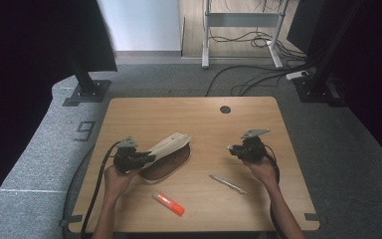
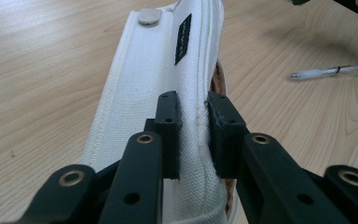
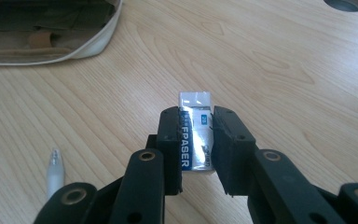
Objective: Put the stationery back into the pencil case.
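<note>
On the wooden worktop (image 1: 199, 114), my left tool (image 2: 193, 135) pinches the soft canvas pencil case (image 1: 166, 149) flap at nine o'clock; my right tool (image 3: 196, 140) grips a light, firm eraser (image 3: 196, 123) by its sleeved sides at three o'clock.

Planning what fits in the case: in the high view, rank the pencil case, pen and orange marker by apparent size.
1. pencil case, clearly largest.
2. pen and orange marker: similar length, the pen thinner, so unranked.

Even, soft overhead light brightens the table (image 1: 194, 209); dark surrounds frame the high view. Shadows are faint. Gripper views are sharp midway, softening at the near jaws, with wide-angle stretch.
</note>
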`<state>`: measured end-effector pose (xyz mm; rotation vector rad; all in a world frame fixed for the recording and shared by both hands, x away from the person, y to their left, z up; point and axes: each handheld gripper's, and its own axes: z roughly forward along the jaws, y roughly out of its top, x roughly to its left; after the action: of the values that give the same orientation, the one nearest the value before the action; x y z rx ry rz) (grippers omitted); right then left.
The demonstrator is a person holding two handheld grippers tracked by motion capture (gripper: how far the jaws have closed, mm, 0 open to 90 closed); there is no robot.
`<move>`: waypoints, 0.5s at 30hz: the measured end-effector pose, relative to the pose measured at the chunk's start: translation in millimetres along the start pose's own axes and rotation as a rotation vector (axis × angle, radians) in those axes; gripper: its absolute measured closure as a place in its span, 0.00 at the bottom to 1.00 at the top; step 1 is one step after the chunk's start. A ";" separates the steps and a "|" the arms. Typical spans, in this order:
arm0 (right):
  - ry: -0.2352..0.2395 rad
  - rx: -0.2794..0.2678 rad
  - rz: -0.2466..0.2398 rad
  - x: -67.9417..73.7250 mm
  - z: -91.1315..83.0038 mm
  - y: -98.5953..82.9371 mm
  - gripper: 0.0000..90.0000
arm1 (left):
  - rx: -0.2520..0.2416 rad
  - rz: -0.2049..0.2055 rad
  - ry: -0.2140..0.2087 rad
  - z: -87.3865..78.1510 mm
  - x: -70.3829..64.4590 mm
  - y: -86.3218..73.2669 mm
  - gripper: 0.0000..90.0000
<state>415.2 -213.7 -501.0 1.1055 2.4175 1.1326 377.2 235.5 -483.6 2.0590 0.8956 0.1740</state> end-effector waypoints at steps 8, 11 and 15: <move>0.023 0.000 -0.011 9.2 6.8 6.5 0.80 | -0.003 0.000 -0.003 -0.1 0.0 -0.6 0.84; 0.036 0.005 -0.025 16.1 11.5 11.3 0.80 | -0.005 0.000 -0.005 -0.1 0.2 -0.9 0.84; 0.044 0.006 -0.034 21.7 15.6 15.5 0.80 | -0.006 -0.001 -0.005 -0.1 0.1 -1.1 0.84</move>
<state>416.5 -182.9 -498.1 1.0477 2.4649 1.1521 376.7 236.0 -484.4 2.0527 0.8921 0.1708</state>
